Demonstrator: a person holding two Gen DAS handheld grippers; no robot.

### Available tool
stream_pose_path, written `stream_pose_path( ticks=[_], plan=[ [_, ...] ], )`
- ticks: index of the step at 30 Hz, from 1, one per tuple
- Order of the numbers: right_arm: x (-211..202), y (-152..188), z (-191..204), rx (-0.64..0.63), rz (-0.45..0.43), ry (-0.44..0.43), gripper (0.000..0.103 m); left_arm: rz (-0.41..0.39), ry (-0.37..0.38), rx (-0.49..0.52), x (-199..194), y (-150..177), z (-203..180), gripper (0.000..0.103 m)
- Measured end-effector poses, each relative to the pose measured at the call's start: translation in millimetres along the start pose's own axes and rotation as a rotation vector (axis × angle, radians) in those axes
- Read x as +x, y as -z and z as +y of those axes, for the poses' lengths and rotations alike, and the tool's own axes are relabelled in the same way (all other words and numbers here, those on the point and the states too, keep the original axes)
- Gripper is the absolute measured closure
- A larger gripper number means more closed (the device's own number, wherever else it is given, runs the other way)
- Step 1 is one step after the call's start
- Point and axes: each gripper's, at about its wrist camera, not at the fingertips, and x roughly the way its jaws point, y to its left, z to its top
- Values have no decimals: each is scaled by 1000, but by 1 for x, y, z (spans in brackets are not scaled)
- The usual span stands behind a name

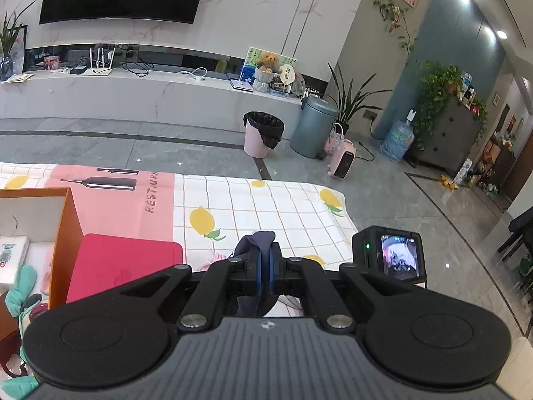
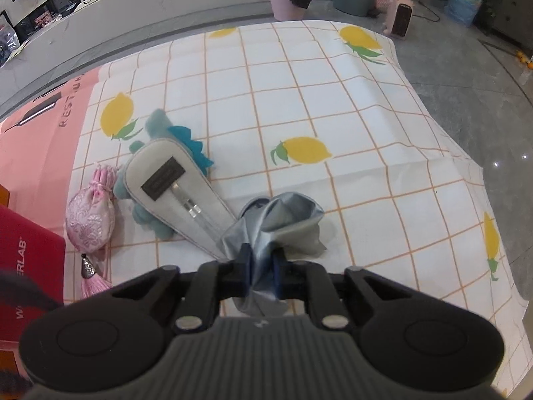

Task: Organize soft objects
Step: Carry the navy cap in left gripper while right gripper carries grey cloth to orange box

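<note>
pinched between the right gripper (image 2: 261, 263) at the bottom centre of its view is a grey-blue satin cloth (image 2: 286, 220), bunched on the lemon-print tablecloth (image 2: 333, 100). its slack trails up and right. the left gripper (image 1: 265, 268) is clamped on a dark navy cloth (image 1: 258, 241); the orange box (image 1: 65, 233) sits at left, nearer that hand.

Wrist views — both over tablecloth (image 2: 299, 100).
</note>
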Motion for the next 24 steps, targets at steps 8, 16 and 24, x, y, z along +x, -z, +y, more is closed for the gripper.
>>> stream_pose_path(
  ticks=[8, 16, 24],
  plan=[
    [-21, -1, -10, 41, -65, -49, 103, 24, -8, 66, 9, 3, -9, 99],
    [-55, 15, -19, 78, -130, -38, 103, 107, 46, 53, 8, -3, -3, 99],
    [-102, 33, -11, 120, -173, -105, 103, 128, 20, 107, -17, 14, 8, 99]
  ],
)
